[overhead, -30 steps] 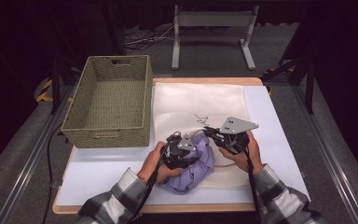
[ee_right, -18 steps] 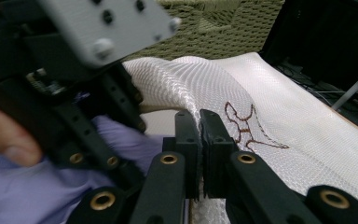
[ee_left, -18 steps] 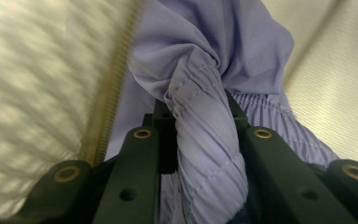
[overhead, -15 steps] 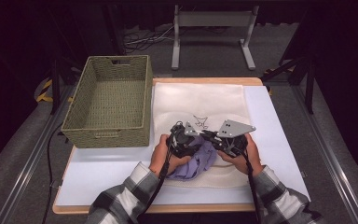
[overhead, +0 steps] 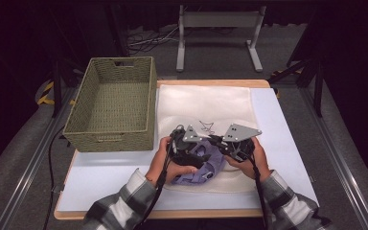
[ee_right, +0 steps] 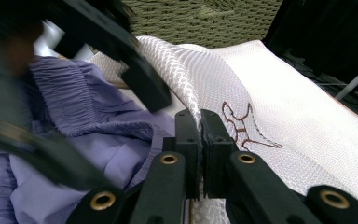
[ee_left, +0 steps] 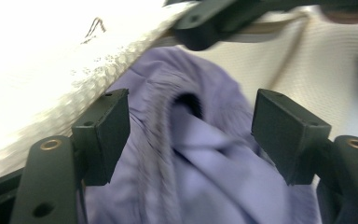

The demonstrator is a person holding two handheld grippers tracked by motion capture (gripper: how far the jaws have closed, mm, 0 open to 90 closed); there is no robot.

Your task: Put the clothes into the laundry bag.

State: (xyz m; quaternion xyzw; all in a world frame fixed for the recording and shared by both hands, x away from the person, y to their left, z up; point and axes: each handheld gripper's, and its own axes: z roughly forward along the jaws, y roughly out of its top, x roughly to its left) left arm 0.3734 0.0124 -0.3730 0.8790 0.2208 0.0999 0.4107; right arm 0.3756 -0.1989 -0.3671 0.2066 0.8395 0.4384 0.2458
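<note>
A white mesh bag (overhead: pixel 206 108) with a small dark embroidered mark lies flat on the table. A crumpled purple garment (overhead: pixel 206 167) sits at its near edge, partly under the lifted mesh. My right gripper (ee_right: pixel 199 140) is shut on the bag's edge (ee_right: pixel 186 88) and holds it up. My left gripper (ee_left: pixel 191 130) is open right over the purple garment (ee_left: pixel 191 154), a jaw on each side of a gathered fold. In the high view the left gripper (overhead: pixel 191 143) and right gripper (overhead: pixel 219 142) nearly touch.
A woven olive basket (overhead: pixel 110 103), empty, stands at the table's left, beside the bag. The pale table top (overhead: pixel 100 177) shows bare at the front left. Dark floor, cables and a metal stand (overhead: pixel 215 21) lie beyond the far edge.
My left gripper has moved up and to the right over the garment, closer to the right gripper. The right gripper has kept its hold on the bag's edge.
</note>
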